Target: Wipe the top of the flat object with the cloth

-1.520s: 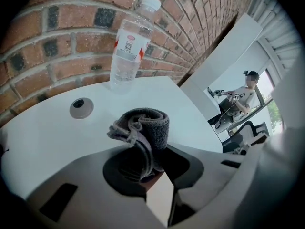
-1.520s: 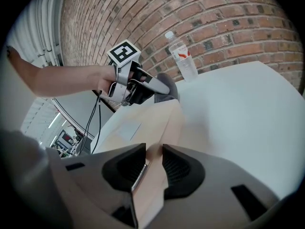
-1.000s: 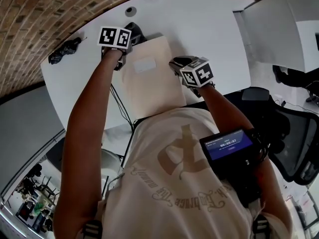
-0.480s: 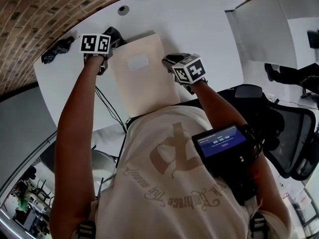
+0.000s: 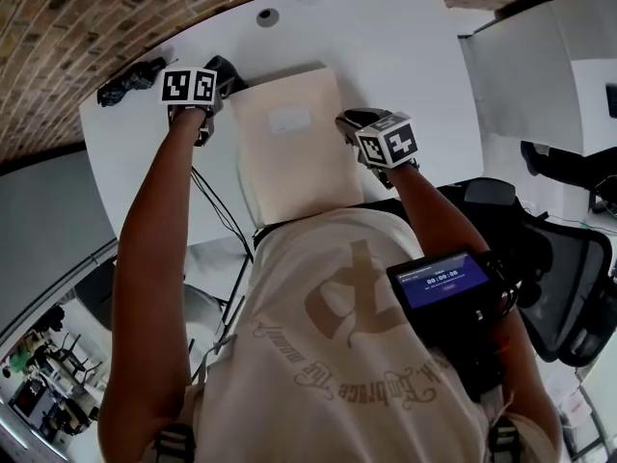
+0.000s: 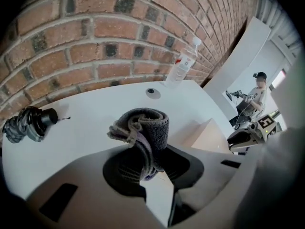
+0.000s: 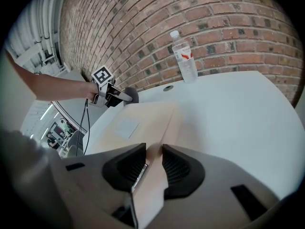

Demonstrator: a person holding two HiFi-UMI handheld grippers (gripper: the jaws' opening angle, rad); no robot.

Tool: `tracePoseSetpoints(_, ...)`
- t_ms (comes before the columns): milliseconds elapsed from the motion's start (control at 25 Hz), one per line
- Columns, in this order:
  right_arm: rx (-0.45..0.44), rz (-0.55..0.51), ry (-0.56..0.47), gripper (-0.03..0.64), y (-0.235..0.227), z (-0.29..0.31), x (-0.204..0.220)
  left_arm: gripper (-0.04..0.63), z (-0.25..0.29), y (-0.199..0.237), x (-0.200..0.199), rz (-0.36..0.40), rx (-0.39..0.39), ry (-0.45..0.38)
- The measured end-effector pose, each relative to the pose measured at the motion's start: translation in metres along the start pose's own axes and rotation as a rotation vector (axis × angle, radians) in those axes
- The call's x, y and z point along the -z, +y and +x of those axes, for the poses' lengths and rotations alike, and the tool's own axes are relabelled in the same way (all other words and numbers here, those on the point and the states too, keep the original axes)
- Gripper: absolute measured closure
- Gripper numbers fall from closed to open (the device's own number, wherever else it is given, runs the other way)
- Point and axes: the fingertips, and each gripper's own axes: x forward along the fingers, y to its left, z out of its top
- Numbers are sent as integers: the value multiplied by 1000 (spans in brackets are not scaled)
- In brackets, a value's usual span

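A flat beige box (image 5: 294, 152) with a pale label lies on the white table (image 5: 405, 46). My left gripper (image 5: 210, 90) is shut on a rolled dark grey cloth (image 5: 224, 69), held over the table just beyond the box's far left corner. In the left gripper view the cloth (image 6: 143, 130) sticks up between the jaws of my left gripper (image 6: 150, 162), with the box (image 6: 209, 135) off to the right. My right gripper (image 5: 352, 123) is shut on the box's right edge; the beige edge (image 7: 152, 175) sits between the pads of my right gripper (image 7: 153, 162).
A clear water bottle (image 7: 185, 58) stands at the table's far edge by the brick wall, near a round cable hole (image 5: 267, 14). A black bundled item (image 6: 28, 123) lies at the far left. Cables (image 5: 217, 210) hang off the near edge. An office chair (image 5: 559, 278) stands at right.
My left gripper has carried the cloth leftwards, from the box's far left corner out over the bare table. The right gripper stays clamped on the box's right edge.
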Motion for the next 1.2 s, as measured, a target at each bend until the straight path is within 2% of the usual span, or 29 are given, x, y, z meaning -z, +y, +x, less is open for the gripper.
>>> tracePoseSetpoints(280, 6, -9, 1, 497, -1, 0, 1, 495, -19, 26, 10, -24, -110, -35)
tracePoseSetpoints(400, 5, -11, -1, 497, -2, 1, -1, 495, -34, 38, 9, -46, -162, -77)
tracePoseSetpoints(520, 5, -14, -2, 497, -1, 2, -2, 495, -50, 37, 1, -76, -162, -142)
tracePoseSetpoints(680, 3, -16, -3, 497, -1, 4, -1, 495, -61, 11, -13, -79, -90, -211)
tracePoseSetpoints(800, 1, -13, -7, 497, 0, 6, -2, 495, -60, -19, -22, -63, -18, -224)
tracePoseSetpoints(1040, -2, -2, -16, 497, 2, 6, -2, 495, -40, -91, -35, 65, 92, -207)
tracePoseSetpoints(1200, -7, 8, -21, 497, 3, 7, -4, 495, -22, -141, -49, 104, 210, -212)
